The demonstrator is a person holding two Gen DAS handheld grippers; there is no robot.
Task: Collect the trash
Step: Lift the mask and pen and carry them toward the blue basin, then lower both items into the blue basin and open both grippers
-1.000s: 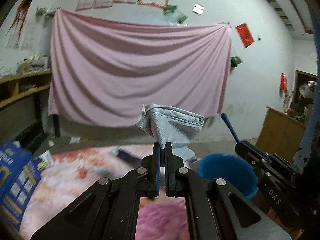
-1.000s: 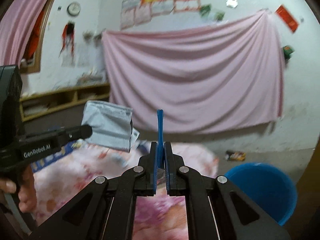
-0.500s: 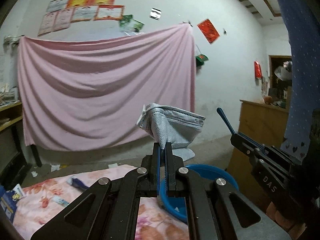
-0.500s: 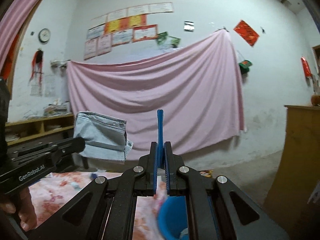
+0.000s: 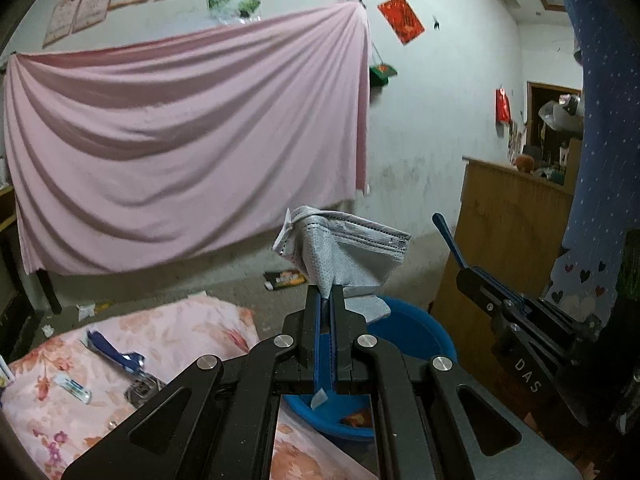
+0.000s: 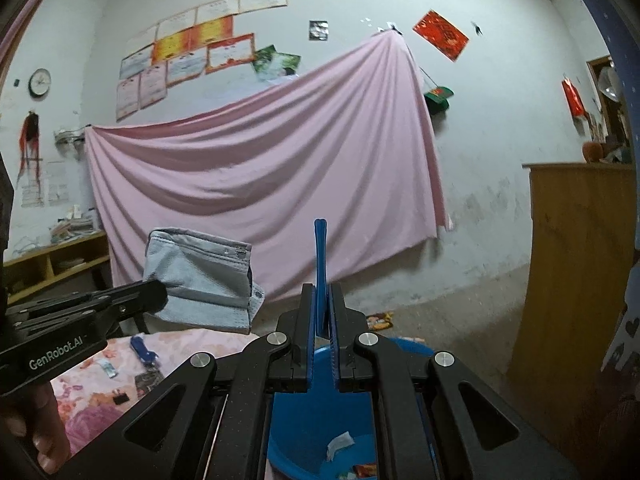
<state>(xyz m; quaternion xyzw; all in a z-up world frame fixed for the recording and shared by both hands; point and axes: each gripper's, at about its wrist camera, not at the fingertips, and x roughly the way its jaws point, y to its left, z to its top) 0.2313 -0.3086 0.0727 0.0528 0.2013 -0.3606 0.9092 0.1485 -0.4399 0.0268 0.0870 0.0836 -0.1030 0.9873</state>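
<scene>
My left gripper [image 5: 325, 294] is shut on a crumpled grey face mask [image 5: 344, 254] and holds it above the blue basin [image 5: 416, 338]. The mask also shows in the right wrist view [image 6: 200, 276], at the tip of the left gripper [image 6: 158, 292]. My right gripper [image 6: 321, 292] is shut on a thin blue stick [image 6: 320, 252] that stands upright, over the blue basin [image 6: 308, 440], which holds a few scraps. The right gripper shows in the left wrist view [image 5: 464, 276] with the blue stick [image 5: 448, 240].
A floral pink cloth [image 5: 168, 340] covers the surface on the left, with a blue wrapper [image 5: 116, 354], a small packet [image 5: 74, 386] and other litter. A wooden cabinet [image 5: 508, 248] stands to the right. A pink sheet [image 5: 180, 148] hangs on the far wall.
Both grippers have swung to the right with their loads and dipped slightly. The blue basin now lies directly below them, and more of the floral cloth shows on the left.
</scene>
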